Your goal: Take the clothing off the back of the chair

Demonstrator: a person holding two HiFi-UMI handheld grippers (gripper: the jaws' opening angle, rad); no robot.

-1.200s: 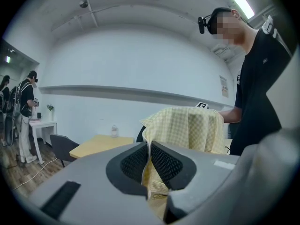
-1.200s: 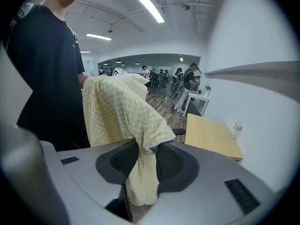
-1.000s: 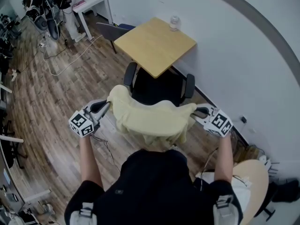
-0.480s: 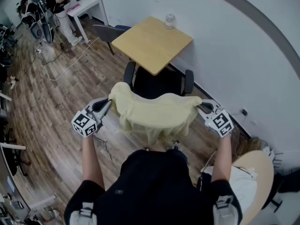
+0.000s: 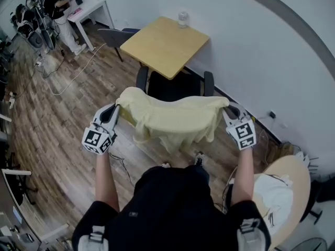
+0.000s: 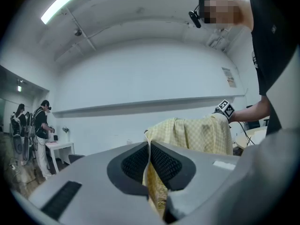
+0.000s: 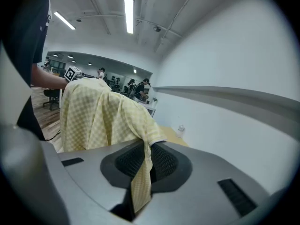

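A pale yellow checked garment hangs stretched between my two grippers over the back of a black office chair. It hides the chair's back, and I cannot tell whether cloth and back still touch. My left gripper is shut on the garment's left end, a fold pinched between the pads. My right gripper holds the right end. Its jaws are closing, with a strip of cloth pressed between the pads. In the left gripper view the cloth drapes across to the other hand; the right gripper view shows the same drape.
A square wooden table with a small bottle stands past the chair against the white wall. A round table with white cloth is at lower right. A grey chair, floor cables and a person at a white desk are at far left.
Both grippers have risen and drawn apart with the garment, which now spreads wider and higher over the chair back. The right gripper has tipped and its jaws have narrowed on the cloth.
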